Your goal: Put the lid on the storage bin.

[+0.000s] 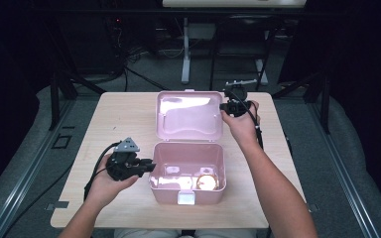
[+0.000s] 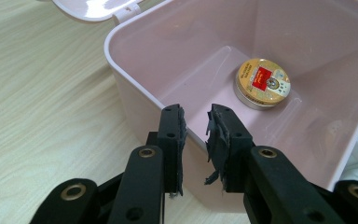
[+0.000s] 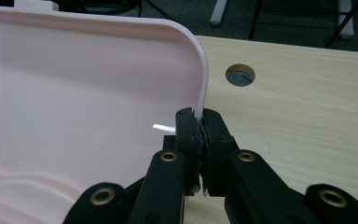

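A pink plastic box (image 1: pixel 188 191) stands at the table's front middle. Its lid (image 1: pixel 188 116) is swung back and lies behind it. Inside, at the front right, lies a round gold tin (image 1: pixel 207 182) with a red label (image 2: pixel 262 83). My right gripper (image 1: pixel 222 106) is shut on the lid's right edge; in the right gripper view the thin pink rim (image 3: pixel 204 79) runs down between the pressed jaws (image 3: pixel 199 119). My left gripper (image 1: pixel 151 167) sits at the box's left wall (image 2: pixel 135 88). Its jaws (image 2: pixel 196 121) stand a little apart, with the rim showing in the gap.
The light wooden table (image 1: pixel 119 114) has a round cable hole (image 3: pixel 240 75) just right of the lid. A white latch (image 1: pixel 186 198) sits on the box's front wall. Cables trail from both grippers. Dark floor and stand legs lie beyond the far edge.
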`<state>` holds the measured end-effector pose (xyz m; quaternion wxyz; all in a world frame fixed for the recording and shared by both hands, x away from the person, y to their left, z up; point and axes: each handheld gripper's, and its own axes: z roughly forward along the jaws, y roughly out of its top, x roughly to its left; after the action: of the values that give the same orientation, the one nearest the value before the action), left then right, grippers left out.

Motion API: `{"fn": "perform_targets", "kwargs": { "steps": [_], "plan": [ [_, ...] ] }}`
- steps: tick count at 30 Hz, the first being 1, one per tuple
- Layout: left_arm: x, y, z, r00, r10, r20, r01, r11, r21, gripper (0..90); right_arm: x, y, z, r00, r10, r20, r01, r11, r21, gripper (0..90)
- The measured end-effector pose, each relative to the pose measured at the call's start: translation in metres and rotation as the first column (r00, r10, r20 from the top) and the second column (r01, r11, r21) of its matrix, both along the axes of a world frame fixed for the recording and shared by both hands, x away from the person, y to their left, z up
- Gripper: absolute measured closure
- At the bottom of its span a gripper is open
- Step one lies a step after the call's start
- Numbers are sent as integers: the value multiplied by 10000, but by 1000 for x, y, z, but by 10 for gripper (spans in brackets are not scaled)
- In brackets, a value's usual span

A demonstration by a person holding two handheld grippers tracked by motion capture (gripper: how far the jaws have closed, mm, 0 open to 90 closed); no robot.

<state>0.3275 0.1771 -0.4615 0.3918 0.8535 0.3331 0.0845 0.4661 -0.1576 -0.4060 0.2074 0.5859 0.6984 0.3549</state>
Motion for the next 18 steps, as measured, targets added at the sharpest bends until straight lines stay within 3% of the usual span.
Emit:
{"fn": "perform_targets", "kwargs": {
  "steps": [18],
  "plan": [
    [-1,-1,0,10000,77,32,-77,10000,14,744,-41,-5,17,9899,513,1325,-522,9986,33,874]
  ]
}}
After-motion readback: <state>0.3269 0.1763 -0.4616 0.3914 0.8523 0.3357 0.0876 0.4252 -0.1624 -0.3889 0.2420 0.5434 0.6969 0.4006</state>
